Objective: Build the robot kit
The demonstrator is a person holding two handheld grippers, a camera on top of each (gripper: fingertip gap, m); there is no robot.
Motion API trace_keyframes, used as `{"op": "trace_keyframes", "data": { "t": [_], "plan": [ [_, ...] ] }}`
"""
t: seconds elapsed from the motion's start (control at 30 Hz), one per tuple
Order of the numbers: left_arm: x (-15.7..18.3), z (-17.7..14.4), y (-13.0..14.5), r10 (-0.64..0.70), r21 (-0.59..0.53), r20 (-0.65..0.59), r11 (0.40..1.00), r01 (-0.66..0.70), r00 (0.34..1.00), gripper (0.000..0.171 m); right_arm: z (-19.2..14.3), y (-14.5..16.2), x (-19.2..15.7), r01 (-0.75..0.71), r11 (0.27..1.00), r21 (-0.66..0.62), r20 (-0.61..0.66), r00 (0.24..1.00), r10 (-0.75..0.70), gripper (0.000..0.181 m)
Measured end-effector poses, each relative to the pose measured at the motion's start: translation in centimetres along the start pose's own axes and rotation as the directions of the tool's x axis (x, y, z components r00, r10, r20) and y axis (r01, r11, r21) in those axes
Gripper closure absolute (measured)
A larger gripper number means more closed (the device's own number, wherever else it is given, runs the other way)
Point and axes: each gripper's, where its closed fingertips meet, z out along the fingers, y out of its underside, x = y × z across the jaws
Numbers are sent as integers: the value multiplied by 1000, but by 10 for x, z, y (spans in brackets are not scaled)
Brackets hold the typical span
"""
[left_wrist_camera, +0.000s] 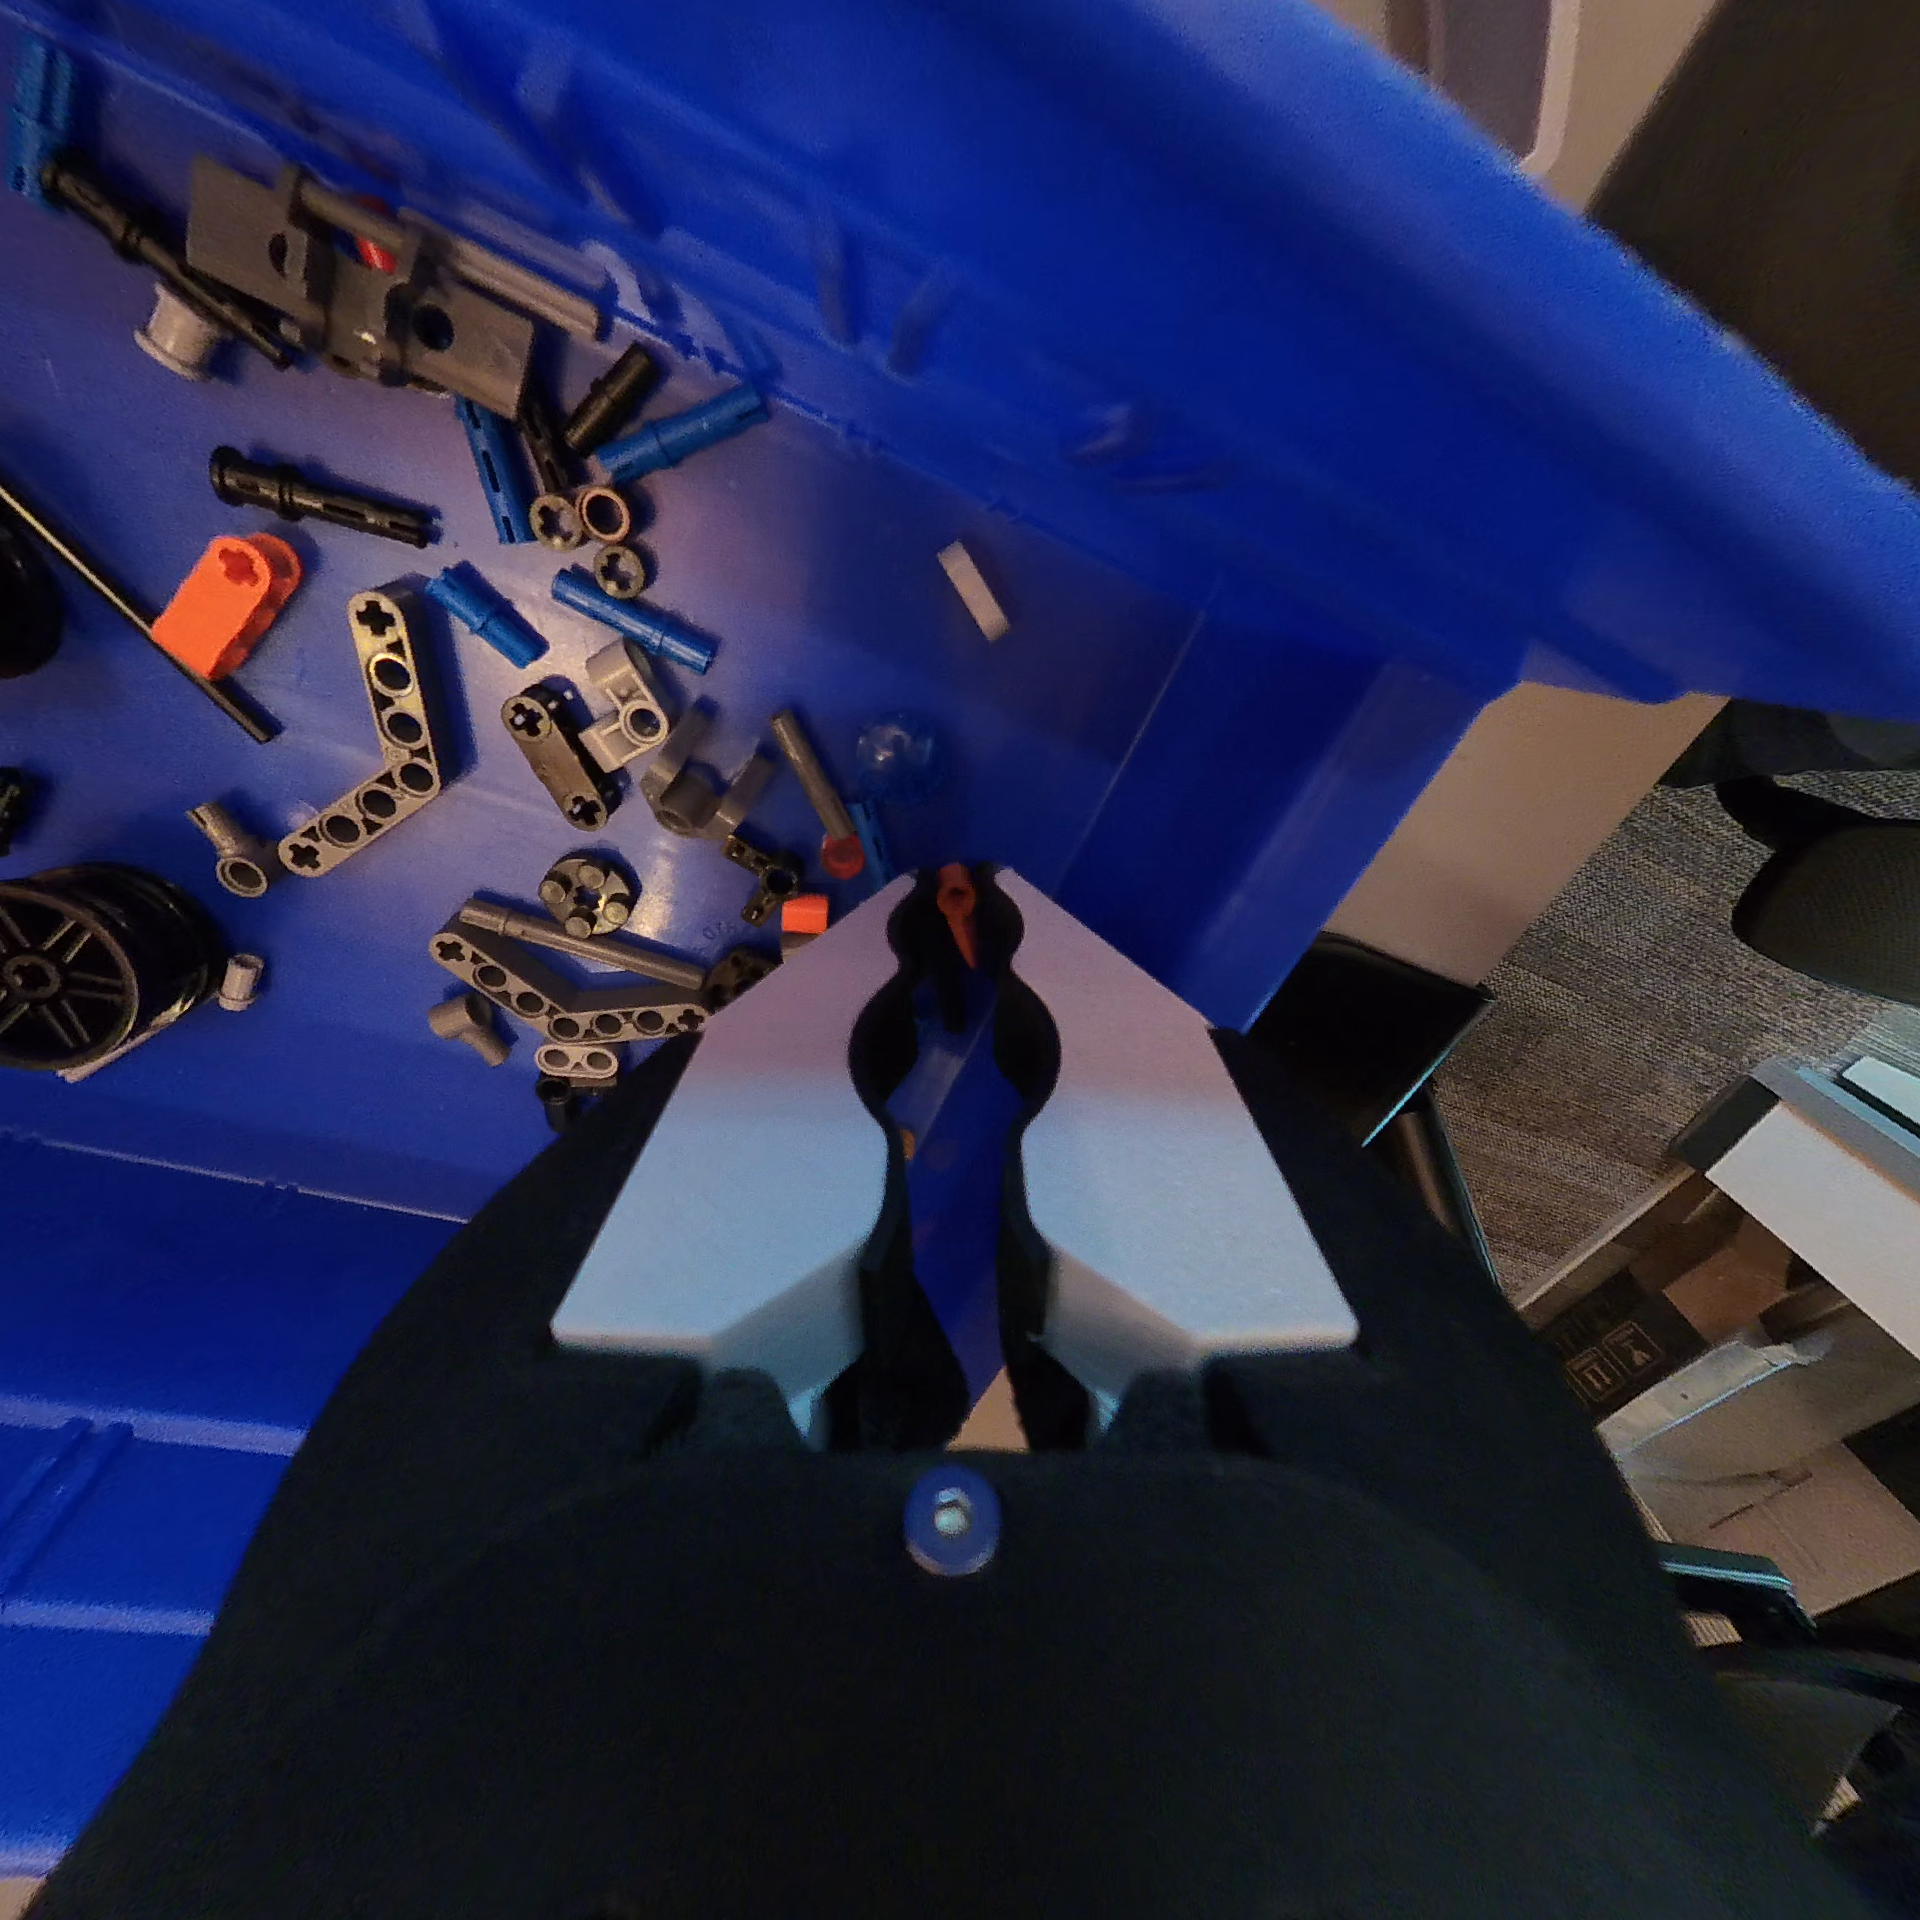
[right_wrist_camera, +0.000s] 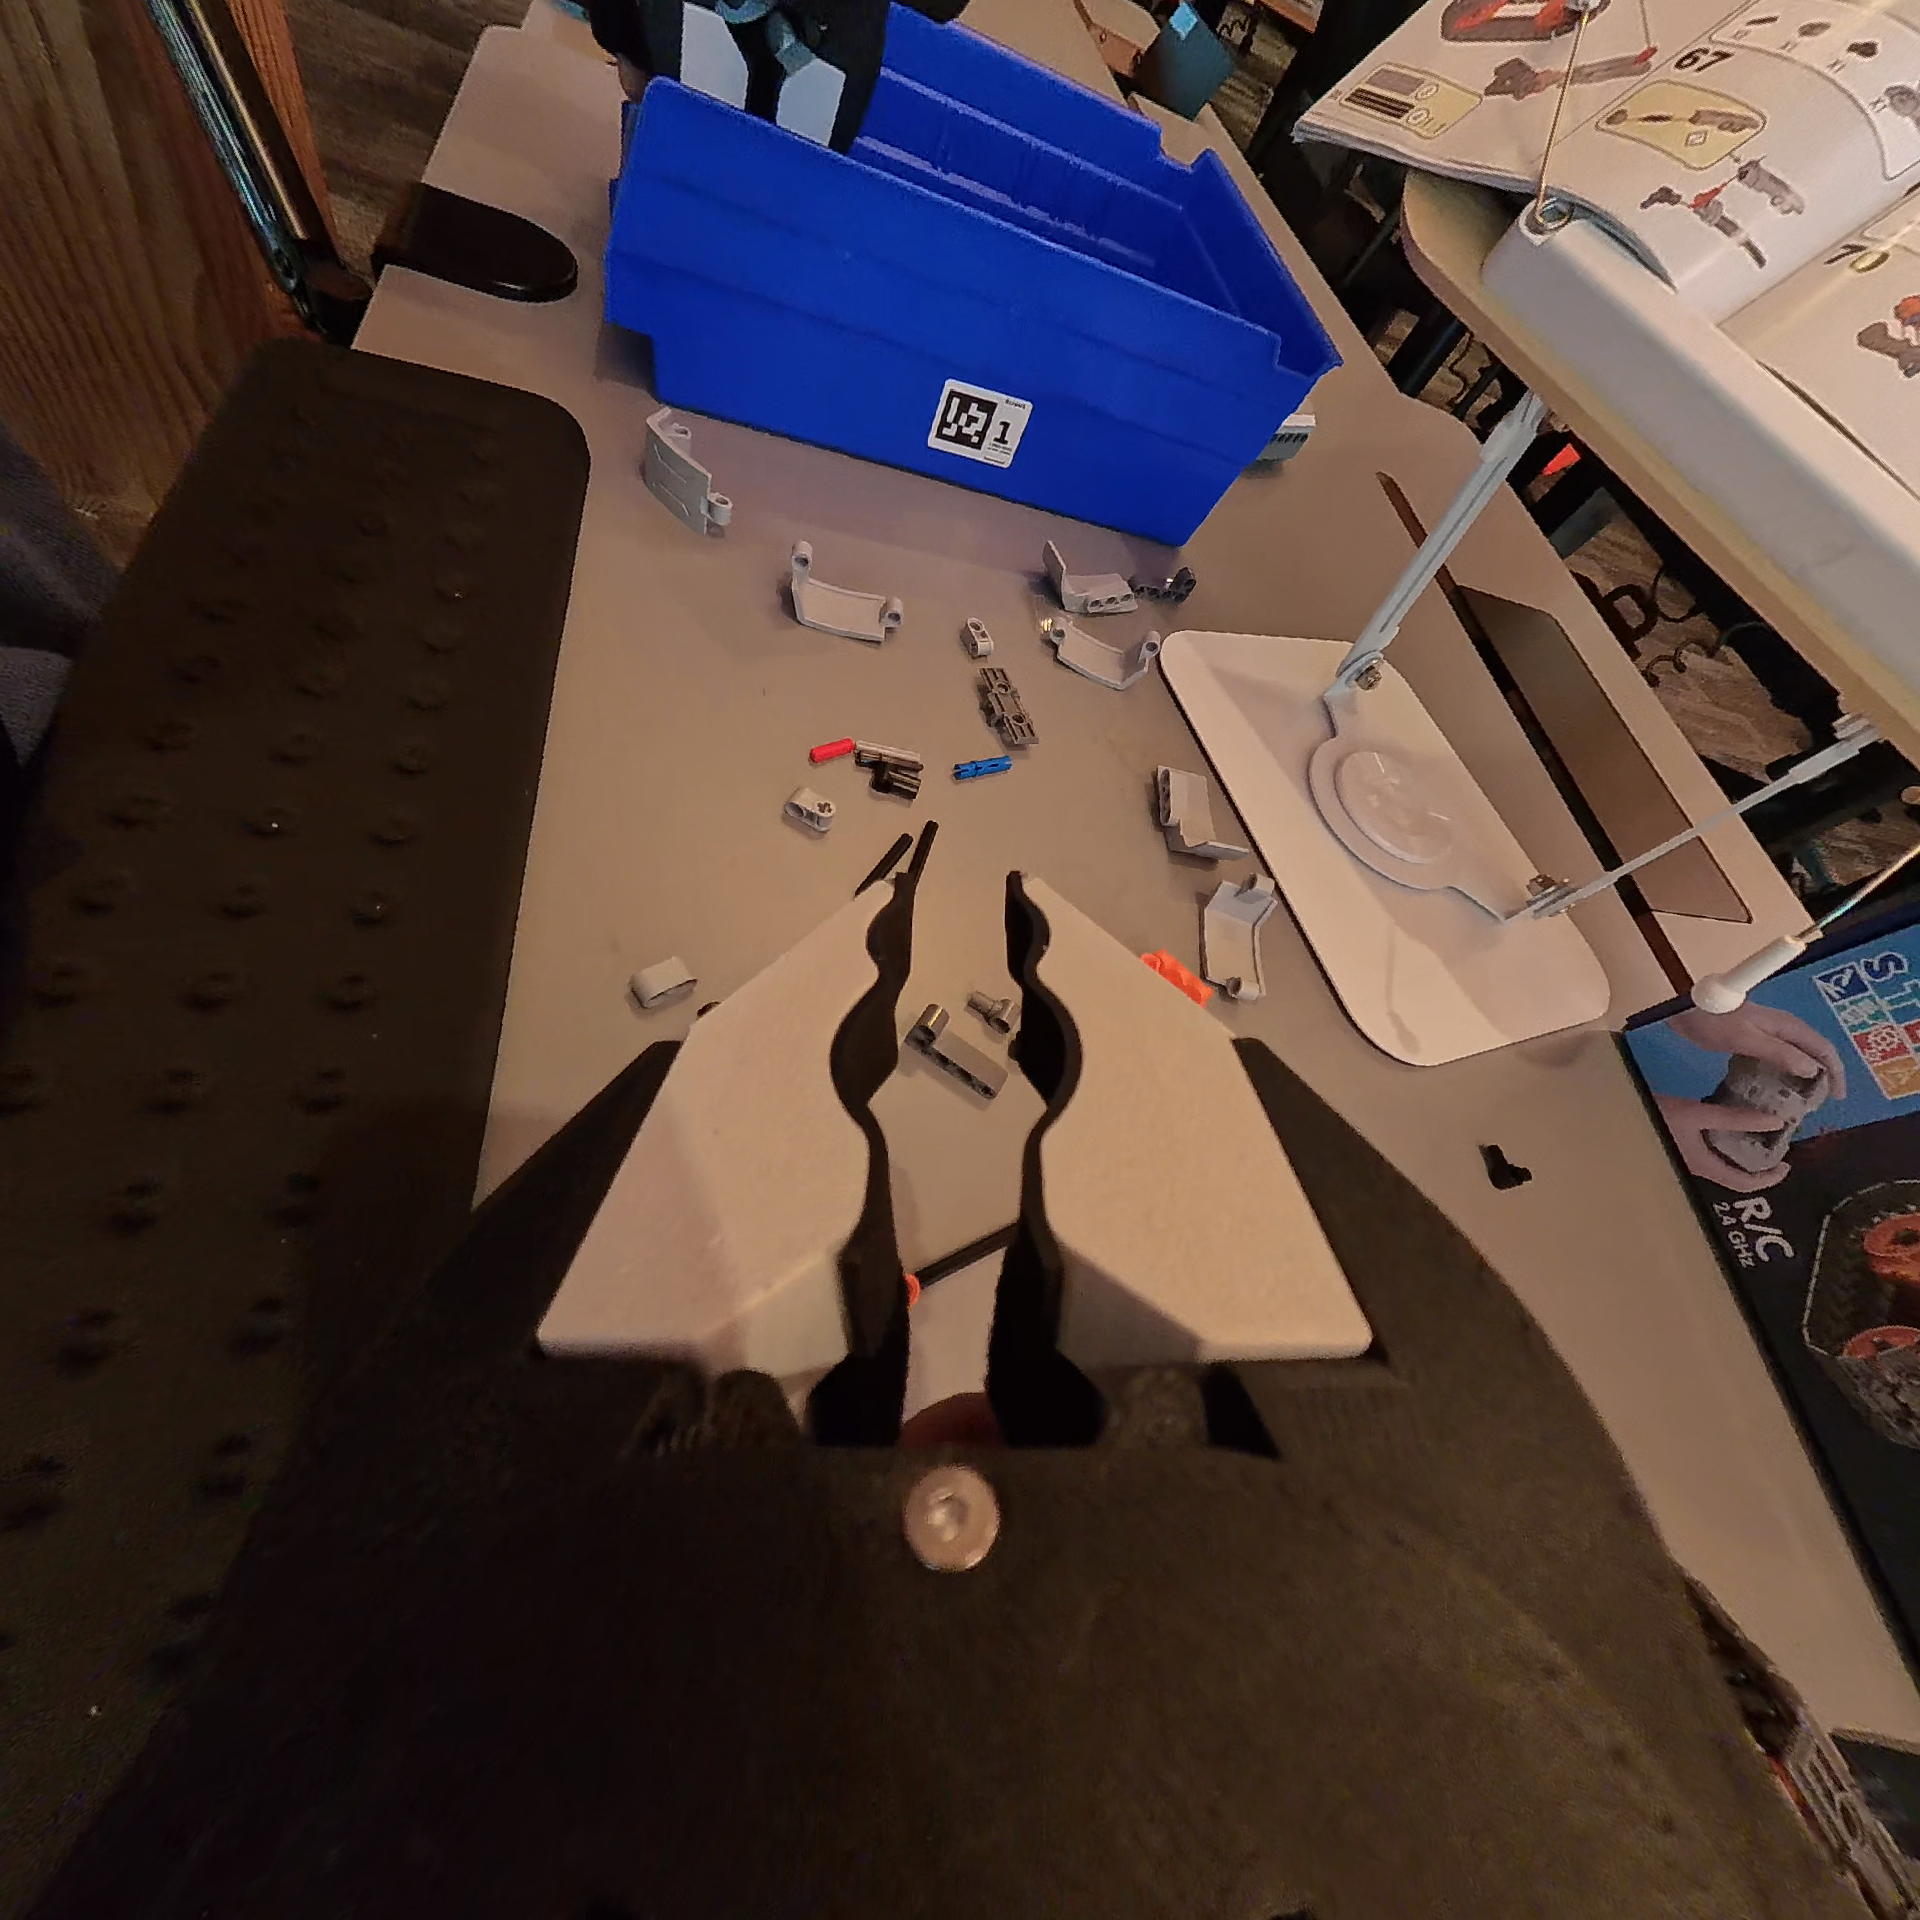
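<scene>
We are viewing a grey table [right_wrist_camera: 665,665] under dim warm lighting. Grey carpet [left_wrist_camera: 1579,935] is covering the floor beside wood panelling [right_wrist_camera: 94,208].

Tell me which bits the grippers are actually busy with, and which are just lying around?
In hand:
- left gripper, shut on an orange pin inside the blue bin
- right gripper, open above the table, nearest a grey beam

Lying about:
- wheel
- white stand base
- booklet
- toy box

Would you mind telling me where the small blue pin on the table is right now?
In the right wrist view, the small blue pin lies on the grey table ahead of the right gripper, between the dark grey connector cluster and the white tray.
</scene>
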Motion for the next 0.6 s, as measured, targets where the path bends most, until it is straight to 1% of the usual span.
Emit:
{"op": "trace_keyframes", "data": {
  "t": [0.1,0.2,0.27,0.37,0.43,0.5,0.6],
  "plan": [
    [0,-1,0,11,12,0,1000,-11,1000,165,-1,-2,0,2,1000,7,-1,1000,-2,166],
    [-2,-10,-3,-5,59,20,998,4,1000,166,-1,-7,-1,7,1000,16,2,1000,-7,166],
    [-7,-25,-6,-18,104,62,994,12,998,166,0,-12,-2,8,1000,24,7,1000,-8,166],
    [-11,-57,-20,-36,222,137,975,5,990,166,0,-25,-8,25,998,49,13,1000,-26,164],
    [-13,-81,-35,-41,296,205,955,-22,978,166,1,-32,-14,52,997,57,14,998,-53,163],
    [-6,-102,-58,-13,364,253,928,-83,967,166,0,-38,-18,71,996,59,4,997,-71,162],
    [23,-122,-98,88,411,294,888,-209,952,167,-4,-50,-25,54,995,86,14,998,-55,161]
  ]
}}
